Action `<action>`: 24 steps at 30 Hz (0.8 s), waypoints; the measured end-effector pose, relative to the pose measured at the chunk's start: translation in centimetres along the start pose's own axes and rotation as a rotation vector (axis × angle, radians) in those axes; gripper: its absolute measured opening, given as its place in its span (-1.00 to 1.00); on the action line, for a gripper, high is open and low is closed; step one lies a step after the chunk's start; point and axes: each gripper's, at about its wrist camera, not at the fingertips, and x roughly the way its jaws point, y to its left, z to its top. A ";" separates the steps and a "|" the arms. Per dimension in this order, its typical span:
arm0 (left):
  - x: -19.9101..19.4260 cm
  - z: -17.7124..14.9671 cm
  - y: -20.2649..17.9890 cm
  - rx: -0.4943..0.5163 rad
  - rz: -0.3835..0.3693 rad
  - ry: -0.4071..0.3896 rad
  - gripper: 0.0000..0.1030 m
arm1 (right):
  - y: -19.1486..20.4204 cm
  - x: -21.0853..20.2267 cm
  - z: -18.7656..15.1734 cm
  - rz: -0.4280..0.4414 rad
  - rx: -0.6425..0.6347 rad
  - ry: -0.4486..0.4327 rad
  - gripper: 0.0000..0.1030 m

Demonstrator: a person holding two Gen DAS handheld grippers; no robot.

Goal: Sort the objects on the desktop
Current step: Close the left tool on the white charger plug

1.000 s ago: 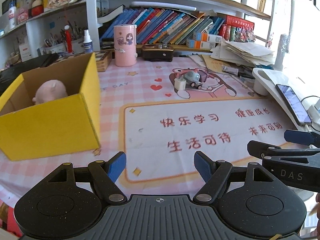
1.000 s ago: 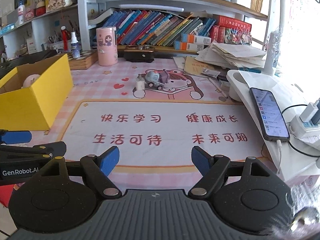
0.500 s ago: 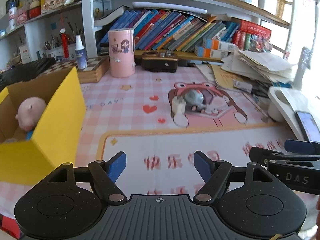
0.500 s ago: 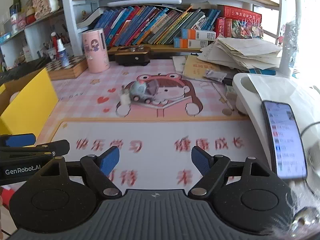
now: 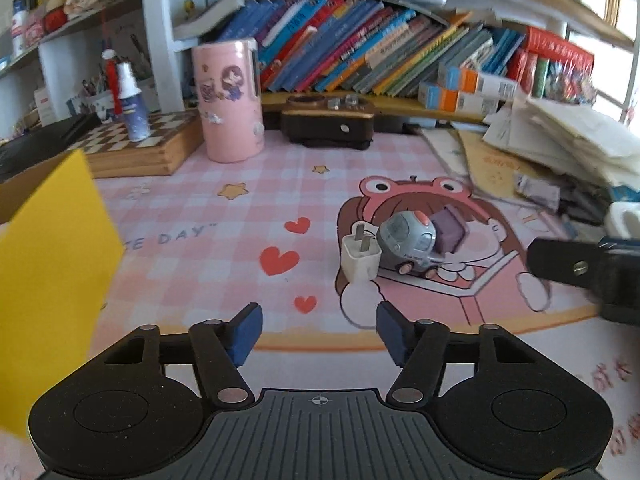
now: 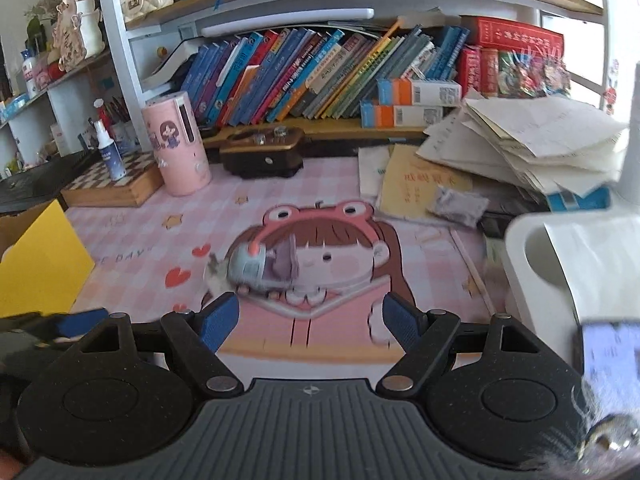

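Observation:
On the pink desk mat a white plug adapter [image 5: 359, 257] stands against a grey toy car [image 5: 408, 240], with a purple cube [image 5: 451, 229] behind the car. My left gripper [image 5: 319, 331] hovers just short of them, a little to the left; its jaws are closing with nothing between them. The yellow cardboard box [image 5: 52, 272] fills the left edge. In the right wrist view the toy car [image 6: 250, 268] and purple cube [image 6: 286, 261] are blurred, just beyond my open, empty right gripper [image 6: 311, 319]. The right gripper's black finger shows at the left view's right edge.
A pink cylinder holder [image 5: 229, 100], a chessboard box [image 5: 140, 148] with a spray bottle and a dark wooden box [image 5: 328, 124] line the back under a shelf of books. Paper stacks [image 6: 536, 148], a white tray [image 6: 560, 260] and a phone [image 6: 608, 356] crowd the right side.
Both grippers have moved forward across the mat toward the toy car and adapter, which now look much larger. The left jaws have narrowed. The yellow box has slid toward the left edge.

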 end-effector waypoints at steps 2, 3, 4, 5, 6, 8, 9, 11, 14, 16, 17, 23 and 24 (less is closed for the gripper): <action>1.5 0.3 -0.5 -0.003 0.001 0.015 0.12 | -0.2 0.7 0.6 0.015 -0.009 0.003 0.51; 2.2 0.5 -0.8 -0.001 0.006 0.021 0.11 | -0.4 0.9 0.9 0.023 -0.012 0.006 0.51; 2.8 0.7 -1.1 0.006 0.021 0.023 0.11 | -0.5 1.1 1.0 0.029 -0.014 0.010 0.51; 3.3 0.8 -1.5 0.015 0.034 0.023 0.11 | -0.5 1.3 1.1 0.035 -0.016 0.013 0.51; 3.8 1.0 -1.9 0.023 0.039 0.022 0.10 | -0.7 1.5 1.2 0.038 -0.018 0.015 0.51; 4.4 1.3 -2.6 0.044 0.038 0.015 0.06 | -0.9 1.6 1.3 0.025 -0.021 -0.001 0.51; 4.6 1.4 -2.9 0.058 0.036 0.009 0.03 | -1.1 1.6 1.4 0.020 -0.026 -0.008 0.51; 5.2 1.6 -3.5 0.084 0.043 0.003 0.00 | -1.4 1.8 1.6 0.016 -0.029 -0.009 0.51; 6.1 1.9 -3.5 0.079 0.061 0.010 -0.12 | -2.0 2.3 1.9 0.017 -0.025 0.000 0.51; 6.4 2.0 -3.4 0.072 0.058 -0.001 -0.27 | -2.2 2.6 2.0 0.022 -0.022 0.006 0.51; 6.5 2.1 -3.3 0.070 0.048 -0.006 -0.35 | -2.3 2.8 2.0 0.024 -0.022 0.009 0.51; 5.3 2.1 -1.9 0.050 0.024 -0.025 -0.51 | -2.0 4.6 2.3 0.066 0.001 0.044 0.63; 4.7 2.0 -1.3 0.038 0.026 -0.032 -0.51 | -1.9 5.0 2.3 0.077 0.005 0.050 0.63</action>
